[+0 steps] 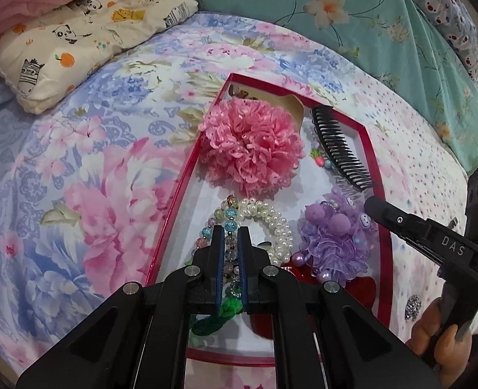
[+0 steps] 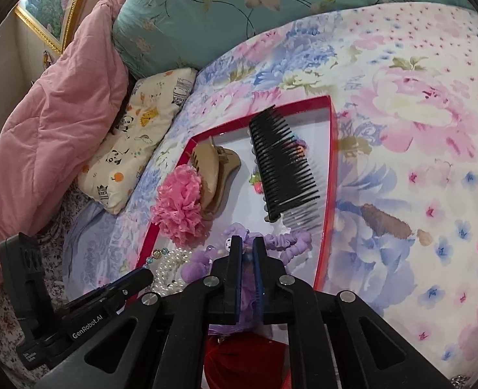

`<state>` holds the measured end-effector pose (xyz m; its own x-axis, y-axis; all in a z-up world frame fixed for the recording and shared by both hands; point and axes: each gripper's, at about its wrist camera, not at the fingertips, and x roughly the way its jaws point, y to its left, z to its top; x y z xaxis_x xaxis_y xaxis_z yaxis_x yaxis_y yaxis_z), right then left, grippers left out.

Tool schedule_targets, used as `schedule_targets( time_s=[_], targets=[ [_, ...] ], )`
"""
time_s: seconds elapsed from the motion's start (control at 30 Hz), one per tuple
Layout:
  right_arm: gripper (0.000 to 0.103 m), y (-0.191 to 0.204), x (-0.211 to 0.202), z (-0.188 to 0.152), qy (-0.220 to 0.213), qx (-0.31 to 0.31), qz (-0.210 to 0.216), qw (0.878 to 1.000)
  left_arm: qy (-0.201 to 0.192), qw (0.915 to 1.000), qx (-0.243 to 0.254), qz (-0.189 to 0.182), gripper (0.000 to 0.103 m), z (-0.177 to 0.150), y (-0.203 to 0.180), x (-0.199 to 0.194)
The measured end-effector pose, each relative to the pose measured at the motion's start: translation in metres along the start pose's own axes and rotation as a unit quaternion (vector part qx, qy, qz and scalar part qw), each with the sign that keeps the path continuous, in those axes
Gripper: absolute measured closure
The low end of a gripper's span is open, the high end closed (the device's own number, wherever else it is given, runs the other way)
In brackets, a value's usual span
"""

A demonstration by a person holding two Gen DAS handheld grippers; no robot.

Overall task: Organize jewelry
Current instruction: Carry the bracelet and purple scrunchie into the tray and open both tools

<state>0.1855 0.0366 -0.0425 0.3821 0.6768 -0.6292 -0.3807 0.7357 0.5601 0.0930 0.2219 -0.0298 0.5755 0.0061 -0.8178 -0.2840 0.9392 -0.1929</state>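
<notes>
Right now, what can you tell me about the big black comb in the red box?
The black comb looks like shiny hard plastic, with one solid spine along its edge and a long row of thin, close teeth. It sits in the far part of the red-rimmed box, propped at a tilt rather than lying flat, its teeth lifted over the white floor. Small colourful beads peek out beside it. A second, paler row of teeth shows under its near end. Neither hand-held gripper touches it.

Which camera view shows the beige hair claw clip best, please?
The right wrist view shows the beige claw clip best: nearly its whole curved body lies visible in the red-edged tray, partly under the pink flower. In the left wrist view the flower hides it; only a small beige edge shows.
</notes>
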Motion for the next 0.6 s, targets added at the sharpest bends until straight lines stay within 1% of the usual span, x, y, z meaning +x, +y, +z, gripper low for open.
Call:
schedule_targets(
  time_s=[0.47,0.53,0.6],
  targets=[
    [0.092,0.0013,-0.0031,0.0008,0.000,-0.003,-0.004,1.000,0.006,1.0000,-0.003,-0.005,0.097,-0.0004,-0.0010,0.0032],
    [0.089,0.0006,-0.0039,0.0009,0.000,-0.002,-0.004,1.000,0.007,1.0000,-0.003,-0.005,0.097,-0.0004,-0.0008,0.0031],
    [0.083,-0.0003,-0.0053,0.0010,-0.001,0.001,-0.004,1.000,0.008,0.9999,-0.003,-0.005,0.096,-0.0005,-0.0008,0.0029]
  ],
)
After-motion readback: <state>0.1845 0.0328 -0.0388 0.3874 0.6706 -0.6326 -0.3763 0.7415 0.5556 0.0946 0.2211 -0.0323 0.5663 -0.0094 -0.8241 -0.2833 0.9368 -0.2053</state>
